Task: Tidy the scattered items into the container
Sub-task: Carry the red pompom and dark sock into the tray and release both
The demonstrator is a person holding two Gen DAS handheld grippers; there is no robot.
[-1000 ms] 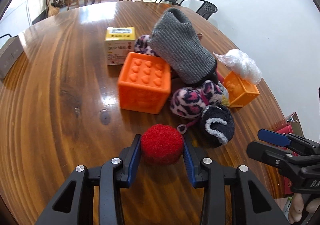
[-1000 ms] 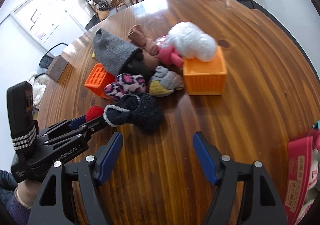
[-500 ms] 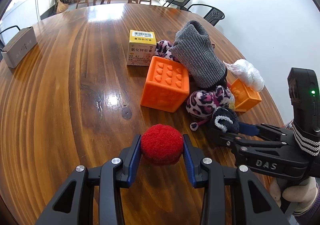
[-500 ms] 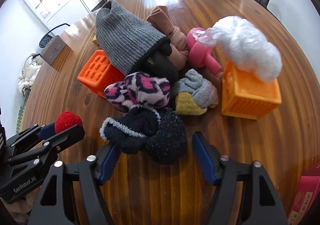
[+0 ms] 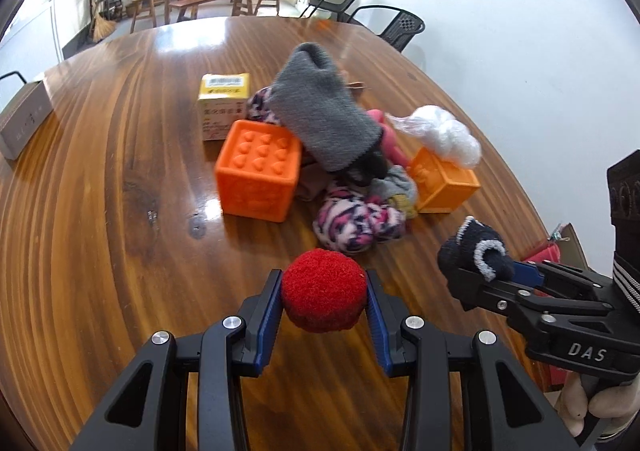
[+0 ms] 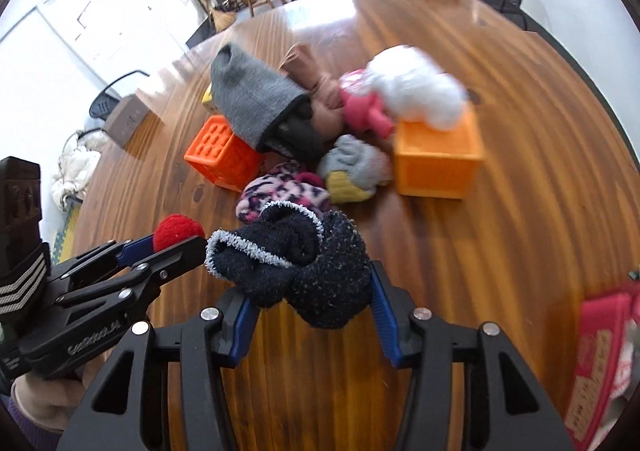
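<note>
The red pompom (image 5: 323, 295) sits clamped between the pads of the left claw (image 5: 323, 301), held above the near part of the tabletop (image 5: 100, 171). The dark navy sock bundle (image 6: 296, 271) with its pale fuzzy cuff is clamped in the right claw (image 6: 310, 303), also off the wood, just right of the pompom. So both claws are loaded, one item each, and the step in hand looks like the carry toward the container. Which container is meant is uncertain: a red-pink one (image 6: 604, 363) shows at the right edge of the tabletop, only partly in frame, and it seems the likelier target, since the open orange box (image 6: 438, 163) in the pile already has a white plastic bag (image 6: 416, 91) bulging from it. The next move calls for swinging both loads over that rim and letting go only once they are clear above the opening; the sock bundle is soft and loose, so it may snag on a pad.

Left near the middle of the tabletop: two orange items (the open box and a studded cube (image 5: 258, 175)), one grey knit hat (image 5: 324, 119), one leopard-print bundle (image 5: 356, 223), one grey-and-yellow sock ball (image 6: 354, 169), one pink toy (image 6: 366, 109), one tan cloth (image 6: 316, 91), one yellow carton (image 5: 224, 107). A grey box (image 5: 22, 123) lies apart by the far left edge
</note>
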